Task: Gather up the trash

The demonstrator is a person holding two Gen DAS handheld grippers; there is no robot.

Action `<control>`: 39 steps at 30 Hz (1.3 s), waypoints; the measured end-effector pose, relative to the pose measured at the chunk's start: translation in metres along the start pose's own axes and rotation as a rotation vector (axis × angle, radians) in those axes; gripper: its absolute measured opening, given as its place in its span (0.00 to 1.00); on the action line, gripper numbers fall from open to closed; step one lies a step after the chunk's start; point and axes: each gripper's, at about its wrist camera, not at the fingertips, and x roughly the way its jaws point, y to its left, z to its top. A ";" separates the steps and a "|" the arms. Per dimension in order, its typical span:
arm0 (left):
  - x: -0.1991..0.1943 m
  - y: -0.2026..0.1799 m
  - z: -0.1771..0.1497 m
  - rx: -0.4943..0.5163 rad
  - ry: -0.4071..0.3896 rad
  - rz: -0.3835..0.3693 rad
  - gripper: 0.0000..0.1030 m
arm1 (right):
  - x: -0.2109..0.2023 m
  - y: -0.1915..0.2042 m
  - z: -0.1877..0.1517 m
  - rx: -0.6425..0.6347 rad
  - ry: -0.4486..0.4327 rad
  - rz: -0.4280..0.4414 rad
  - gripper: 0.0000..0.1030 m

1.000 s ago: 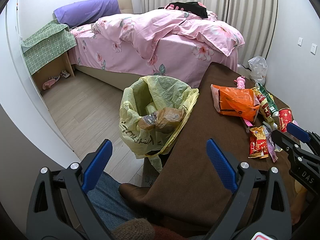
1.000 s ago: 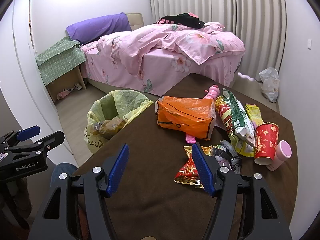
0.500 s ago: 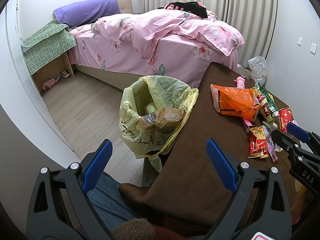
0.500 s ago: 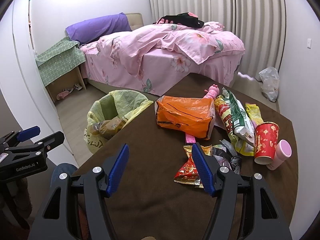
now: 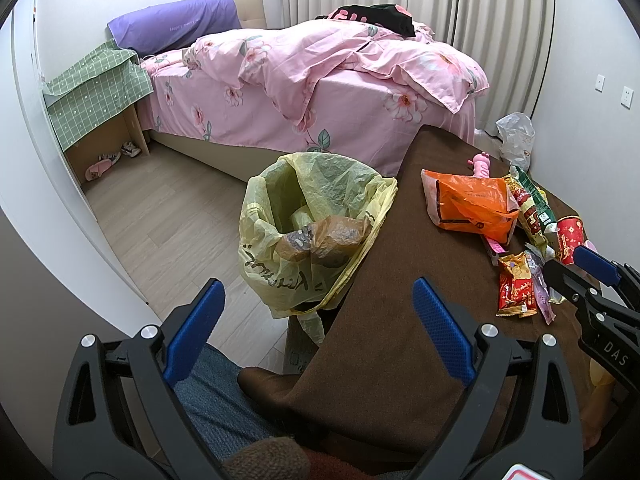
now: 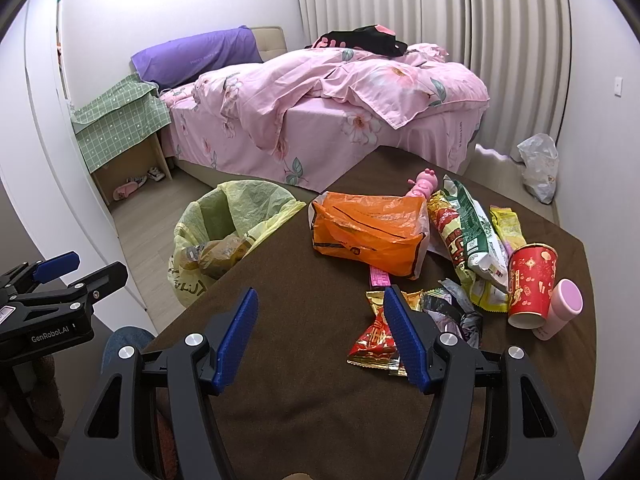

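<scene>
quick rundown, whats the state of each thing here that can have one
left tool: open, holding nothing
right tool: open, holding nothing
yellow trash bag: open, some trash already inside
orange plastic bag: crumpled, lying on the table
red paper cup: upright
pink cylinder: tipped over, beside the cup
red and gold wrapper: flat on the table
bed: unmade

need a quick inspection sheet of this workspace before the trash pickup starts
surface: brown cloth table, near half bare
job's things: orange bag, snack wrappers, red-gold wrapper, red paper cup clustered at the right; yellow-lined trash bin beside the table's left edge, partly filled
clutter: pink toy, pink tumbler lying down
grippers: left tool open, empty; right tool open, empty
cables: nothing seen
surroundings: pink bed, white bag on the floor
</scene>
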 end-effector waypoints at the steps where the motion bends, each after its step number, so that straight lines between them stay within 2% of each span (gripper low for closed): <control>1: 0.000 0.000 0.000 0.000 0.000 0.000 0.88 | 0.000 0.000 0.000 0.000 0.000 0.000 0.60; 12: 0.000 -0.004 0.004 0.019 -0.006 -0.001 0.88 | -0.004 -0.006 -0.001 0.009 -0.010 -0.011 0.60; 18: 0.008 -0.013 0.005 0.040 -0.019 -0.029 0.88 | -0.008 -0.022 -0.004 0.028 -0.017 -0.039 0.60; 27: 0.044 -0.044 0.001 0.073 0.018 -0.218 0.88 | -0.010 -0.081 -0.019 0.100 -0.011 -0.159 0.60; 34: 0.071 -0.092 -0.003 0.154 0.041 -0.408 0.91 | -0.011 -0.137 -0.042 0.172 0.006 -0.233 0.60; 36: 0.080 -0.111 -0.004 0.193 0.038 -0.425 0.91 | -0.010 -0.151 -0.050 0.204 0.017 -0.237 0.60; 39: 0.097 -0.143 -0.004 0.273 0.097 -0.445 0.91 | -0.009 -0.168 -0.062 0.257 0.027 -0.251 0.60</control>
